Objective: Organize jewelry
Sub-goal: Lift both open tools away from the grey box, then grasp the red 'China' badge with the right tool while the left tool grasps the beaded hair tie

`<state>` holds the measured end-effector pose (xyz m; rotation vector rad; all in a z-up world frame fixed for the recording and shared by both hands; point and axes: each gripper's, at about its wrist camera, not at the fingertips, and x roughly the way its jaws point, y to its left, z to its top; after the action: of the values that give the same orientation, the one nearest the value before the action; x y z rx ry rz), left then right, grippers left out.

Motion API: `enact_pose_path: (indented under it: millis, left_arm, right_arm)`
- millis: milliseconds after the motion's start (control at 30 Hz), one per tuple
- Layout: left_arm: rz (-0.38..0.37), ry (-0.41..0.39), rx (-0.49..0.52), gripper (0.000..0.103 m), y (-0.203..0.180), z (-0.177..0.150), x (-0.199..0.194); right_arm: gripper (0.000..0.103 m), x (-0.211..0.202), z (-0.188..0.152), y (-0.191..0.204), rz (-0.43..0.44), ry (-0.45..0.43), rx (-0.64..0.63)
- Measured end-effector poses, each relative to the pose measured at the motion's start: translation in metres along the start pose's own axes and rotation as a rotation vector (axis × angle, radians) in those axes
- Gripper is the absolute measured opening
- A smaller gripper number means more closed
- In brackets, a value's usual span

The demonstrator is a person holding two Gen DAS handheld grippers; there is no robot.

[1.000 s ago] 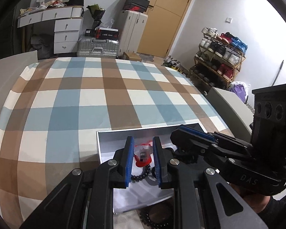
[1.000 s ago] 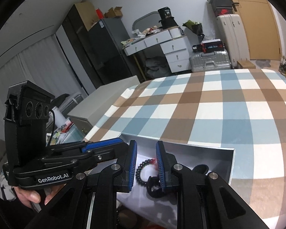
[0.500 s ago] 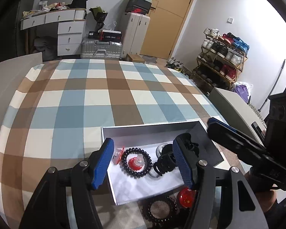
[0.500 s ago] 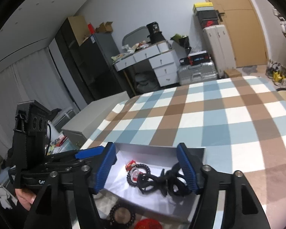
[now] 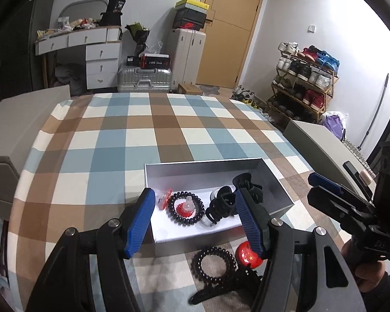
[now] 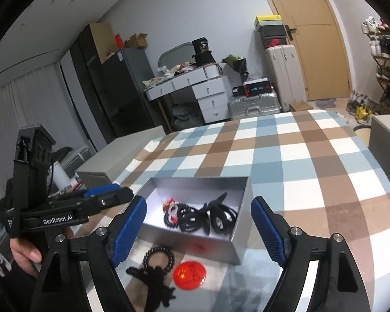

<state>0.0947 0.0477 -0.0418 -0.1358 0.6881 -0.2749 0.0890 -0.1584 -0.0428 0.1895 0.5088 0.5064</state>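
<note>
A silver open box sits on the checked tablecloth. Inside lie a black spiral hair tie, a red clip and a black claw clip. In front of the box lie another black spiral hair tie, a red round badge and a black claw clip. My left gripper is open and empty above the box's near side. My right gripper is open and empty, raised over the box and loose items.
The table is covered with a blue, brown and white checked cloth. Grey box-like furniture stands at its left and right. A desk, suitcases and a shoe rack stand further back.
Both grippers opened wide and pulled back upward from the box. The hair tie and claw clip they held now lie in the box.
</note>
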Motion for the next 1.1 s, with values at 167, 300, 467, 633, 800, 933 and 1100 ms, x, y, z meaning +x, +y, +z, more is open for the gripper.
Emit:
enact_pose_path:
  millis: [167, 300, 467, 633, 800, 933, 1100]
  left_arm:
    - [0.009, -0.011, -0.021, 0.069, 0.000, -0.008, -0.006]
    - [0.034, -0.014, -0.023, 0.071, 0.000, -0.019, -0.011]
    - [0.057, 0.018, -0.039, 0.073, 0.002, -0.035, -0.010]
    - [0.076, 0.058, -0.063, 0.080, 0.005, -0.055, -0.007]
    - [0.100, 0.083, -0.064, 0.080, 0.009, -0.066, -0.008]
    - [0.107, 0.090, -0.082, 0.081, 0.015, -0.071, -0.010]
    - [0.105, 0.088, -0.098, 0.081, 0.019, -0.073, -0.010]
  right_arm:
    - [0.085, -0.009, -0.008, 0.007, -0.012, 0.011, -0.034]
    - [0.094, -0.011, -0.015, 0.009, -0.048, 0.025, -0.054]
    - [0.094, -0.007, -0.030, 0.011, -0.076, 0.080, -0.097]
    - [0.094, 0.005, -0.048, 0.011, -0.071, 0.156, -0.090]
    - [0.093, 0.026, -0.062, 0.017, -0.134, 0.246, -0.146]
    - [0.091, 0.035, -0.063, 0.019, -0.167, 0.292, -0.163]
    - [0.082, 0.048, -0.065, 0.024, -0.192, 0.352, -0.189]
